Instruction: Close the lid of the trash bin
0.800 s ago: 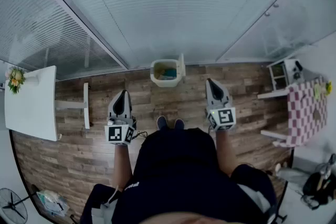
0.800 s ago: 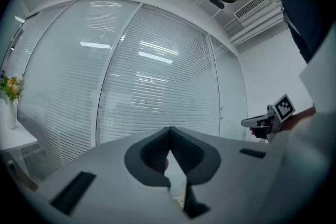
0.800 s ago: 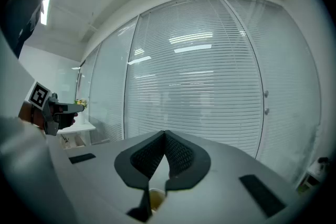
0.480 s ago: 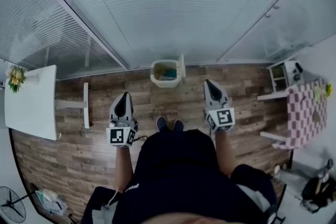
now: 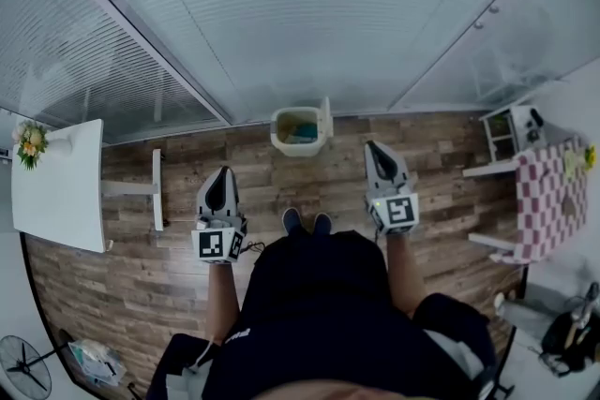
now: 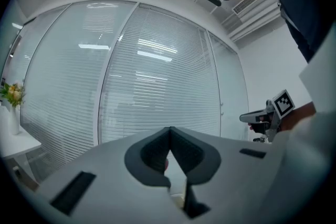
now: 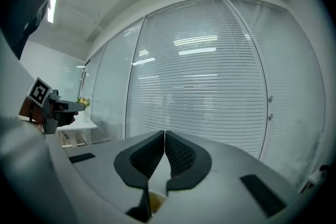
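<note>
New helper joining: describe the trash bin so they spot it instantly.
Find the blind-covered glass wall ahead. At its foot, on the wooden floor beyond the person's shoes, stands a small cream trash bin. Unlike the white table to its left, it is open-topped, lid upright on its right.

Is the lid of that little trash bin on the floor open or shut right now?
Open. The lid stands upright along the right edge of the trash bin, and the inside shows from above.

Trash bin (image 5: pixel 298 148) stands by the glass wall (image 5: pixel 309 14), table (image 5: pixel 56 192) well left.
</note>
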`<state>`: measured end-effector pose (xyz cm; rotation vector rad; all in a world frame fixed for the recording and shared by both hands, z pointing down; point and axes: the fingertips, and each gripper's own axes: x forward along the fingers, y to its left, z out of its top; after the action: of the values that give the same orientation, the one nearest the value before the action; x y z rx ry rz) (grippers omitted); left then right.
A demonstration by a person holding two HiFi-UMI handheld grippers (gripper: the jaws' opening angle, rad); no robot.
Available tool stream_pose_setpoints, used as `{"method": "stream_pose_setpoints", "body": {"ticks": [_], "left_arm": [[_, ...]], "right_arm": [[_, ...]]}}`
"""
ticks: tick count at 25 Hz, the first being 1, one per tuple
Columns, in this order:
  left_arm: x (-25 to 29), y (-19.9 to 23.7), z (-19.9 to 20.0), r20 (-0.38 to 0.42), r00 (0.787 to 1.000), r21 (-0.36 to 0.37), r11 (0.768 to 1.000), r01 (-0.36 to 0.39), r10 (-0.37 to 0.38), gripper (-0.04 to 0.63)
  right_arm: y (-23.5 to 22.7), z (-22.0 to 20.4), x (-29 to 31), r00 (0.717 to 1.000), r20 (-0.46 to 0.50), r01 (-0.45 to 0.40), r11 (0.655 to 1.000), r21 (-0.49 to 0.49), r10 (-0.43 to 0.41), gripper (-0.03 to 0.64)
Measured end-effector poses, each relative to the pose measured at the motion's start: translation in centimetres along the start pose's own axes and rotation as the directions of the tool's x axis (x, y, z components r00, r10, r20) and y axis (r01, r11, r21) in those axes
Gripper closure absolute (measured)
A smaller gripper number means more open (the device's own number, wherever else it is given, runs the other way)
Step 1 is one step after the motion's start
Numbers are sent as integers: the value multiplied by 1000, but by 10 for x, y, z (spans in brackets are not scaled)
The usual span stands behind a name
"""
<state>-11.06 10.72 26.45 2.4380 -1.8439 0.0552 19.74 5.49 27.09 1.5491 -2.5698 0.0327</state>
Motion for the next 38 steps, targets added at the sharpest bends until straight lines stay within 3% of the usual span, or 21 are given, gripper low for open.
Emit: {"method": "stream_pose_setpoints", "body": {"ticks": [4, 7, 11, 20, 25, 34, 38], "left_arm": [[3, 2, -2, 3, 1000, -16, 1000, 7, -7, 589], [8, 0, 0, 12, 1000, 2, 1000, 7, -7, 589], [7, 3, 3, 27, 1000, -4, 1000, 10, -10, 589], [6, 6, 4, 45, 999, -15, 1000, 4, -3, 589], [7, 3, 3, 39, 999, 18, 1000, 9, -10, 589], [-6, 7, -3, 38, 999, -12, 1000, 5, -5, 589], [-8, 6, -7, 33, 999, -8, 1000, 12, -12, 589]], "right_arm": [[-2, -2, -1, 1000, 7, -3, 1000, 5, 3, 601], [-11, -13, -4, 1000, 10, -3, 1000, -3, 3, 476], [-10, -11, -8, 1000, -5, 14, 1000, 4, -14, 426], [-13, -7, -13, 1000, 12, 24, 1000, 16, -24, 405], [-13, -10, -13, 1000, 3, 25, 1000, 1, -25, 405], [-2, 0, -16, 999, 35, 29, 998, -47, -28, 405], [0, -6, -22, 999, 8, 41, 999, -16, -41, 405]]}}
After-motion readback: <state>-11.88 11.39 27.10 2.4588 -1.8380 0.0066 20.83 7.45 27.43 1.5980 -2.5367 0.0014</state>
